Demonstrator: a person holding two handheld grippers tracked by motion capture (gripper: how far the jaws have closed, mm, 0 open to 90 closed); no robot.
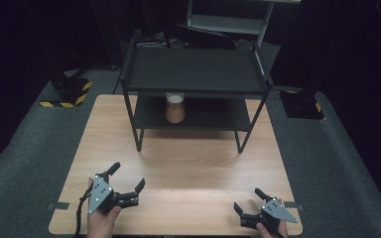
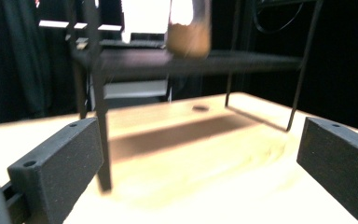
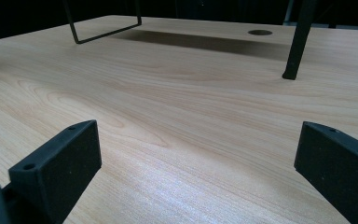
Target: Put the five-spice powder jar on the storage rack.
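Note:
A black two-tier shelf rack (image 1: 194,72) stands at the back of the wooden table (image 1: 178,163). On its lower shelf sits a jar (image 1: 175,108) with brown contents and a white top; the left gripper view has this jar (image 2: 189,32) blurred, high in the middle. My left gripper (image 1: 127,177) is open at the table's front left, held by a hand, its jaws pointing toward the rack with nothing between them. My right gripper (image 1: 248,199) is open at the front right, low over bare wood. Its own view shows the rack's leg (image 3: 298,44).
Grey carpet surrounds the table. Yellow-black striped blocks (image 1: 68,92) lie on the floor at the back left, a similar block (image 1: 301,105) at the back right. A pale frame (image 1: 228,20) stands behind the rack. A round hole (image 3: 260,32) marks the tabletop under the rack.

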